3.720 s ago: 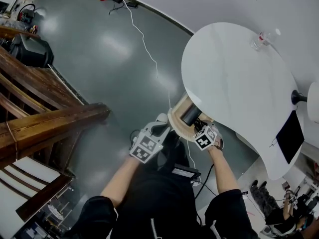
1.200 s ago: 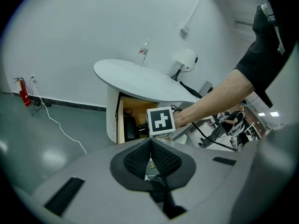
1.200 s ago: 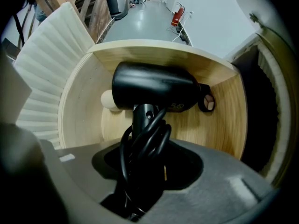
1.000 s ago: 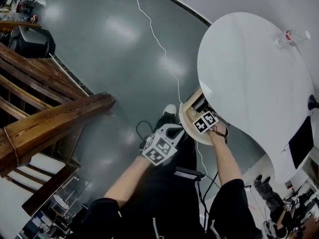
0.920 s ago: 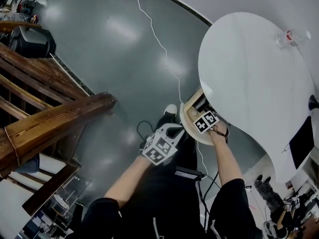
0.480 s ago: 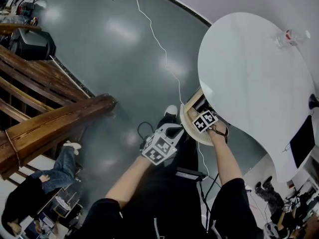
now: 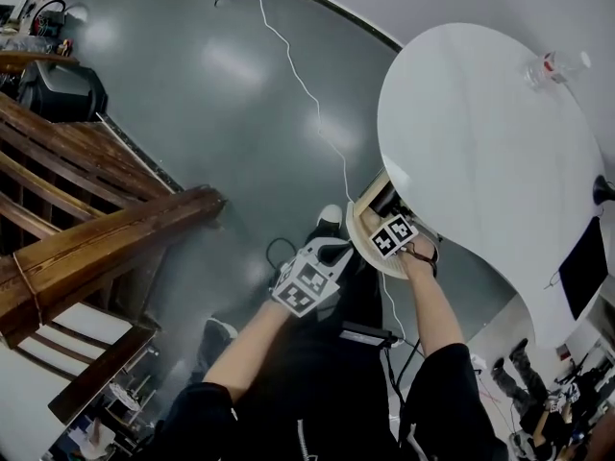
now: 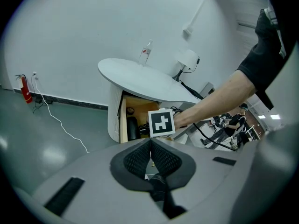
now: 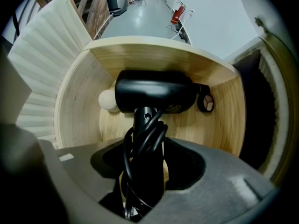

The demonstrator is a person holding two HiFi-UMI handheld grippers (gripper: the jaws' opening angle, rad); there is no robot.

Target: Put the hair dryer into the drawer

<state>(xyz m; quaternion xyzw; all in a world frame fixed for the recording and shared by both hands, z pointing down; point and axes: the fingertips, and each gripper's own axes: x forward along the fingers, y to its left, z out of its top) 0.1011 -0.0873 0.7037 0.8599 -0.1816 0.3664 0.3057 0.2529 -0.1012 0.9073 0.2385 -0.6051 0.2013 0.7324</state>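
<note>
The black hair dryer (image 9: pixel 154 97) lies in the open wooden drawer (image 9: pixel 79 92) under the white table, its barrel across the drawer floor. Its handle, wrapped in black cord, runs back between the jaws of my right gripper (image 9: pixel 145 171). Those jaws have just been opening, stand wide, and show gaps on both sides of the handle. In the head view the right gripper's marker cube (image 7: pixel 394 236) hangs over the drawer (image 7: pixel 363 229). My left gripper (image 8: pixel 150 146) is shut on nothing and held back beside the drawer (image 7: pixel 309 279).
A white ball (image 9: pixel 108 100) and a black ring (image 9: pixel 205 103) also lie in the drawer. The round white table (image 7: pixel 480 133) carries a bottle (image 7: pixel 548 65). A wooden stair rail (image 7: pixel 96 248) stands at left. A white cable (image 7: pixel 298 65) crosses the grey floor.
Both grippers have kept their places at the drawer. A person seen passing at the lower left half a second ago has gone from view.
</note>
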